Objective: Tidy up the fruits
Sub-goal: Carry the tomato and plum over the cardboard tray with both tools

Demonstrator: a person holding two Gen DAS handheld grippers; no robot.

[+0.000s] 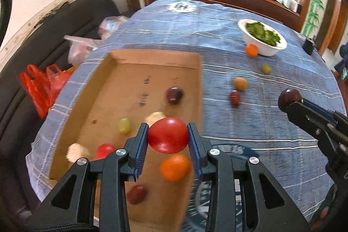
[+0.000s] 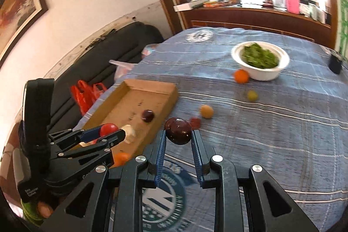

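My left gripper [image 1: 168,135] is shut on a red tomato [image 1: 168,134] and hangs over the near right part of the cardboard tray [image 1: 121,58]. In the right wrist view the same left gripper [image 2: 109,131] shows at the left with the tomato [image 2: 108,128]. My right gripper [image 2: 178,133] is shut on a dark plum [image 2: 178,131], above the blue cloth just right of the tray [image 2: 152,88]. Several fruits lie in the tray. An orange [image 1: 251,50], a green grape [image 1: 266,68], a tan fruit [image 1: 240,83] and a dark red fruit [image 1: 235,97] lie loose on the cloth.
A white bowl of greens [image 1: 262,37] stands at the far right of the table, with a small black box [image 1: 308,46] beyond it. Red plastic bags [image 1: 43,84] lie on the dark sofa to the left. A wooden sideboard stands behind the table.
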